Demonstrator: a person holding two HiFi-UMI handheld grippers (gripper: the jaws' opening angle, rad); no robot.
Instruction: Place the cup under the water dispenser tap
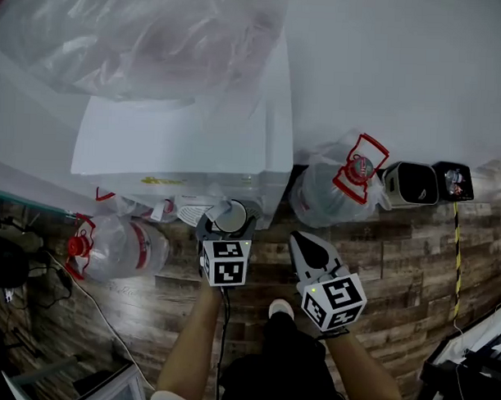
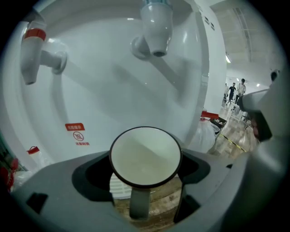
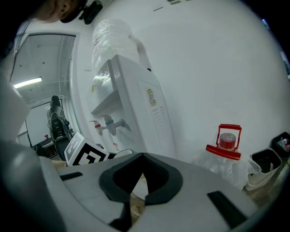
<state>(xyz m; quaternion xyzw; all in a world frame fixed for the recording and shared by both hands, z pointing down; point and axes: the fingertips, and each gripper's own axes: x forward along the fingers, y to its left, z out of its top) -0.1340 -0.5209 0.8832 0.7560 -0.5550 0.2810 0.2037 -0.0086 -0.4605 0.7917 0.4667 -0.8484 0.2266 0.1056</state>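
The left tool [image 2: 145, 174] pinches the cup [image 2: 145, 156], seemingly short of the tap [image 2: 156, 27] above; released here, water may miss. The right tool [image 3: 138, 181] is pressed together, empty.

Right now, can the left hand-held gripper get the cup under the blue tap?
Probably yes. The left hand-held gripper is shut on the cup, which sits below the blue tap. Nothing stands between them, and the red tap is off to the side.
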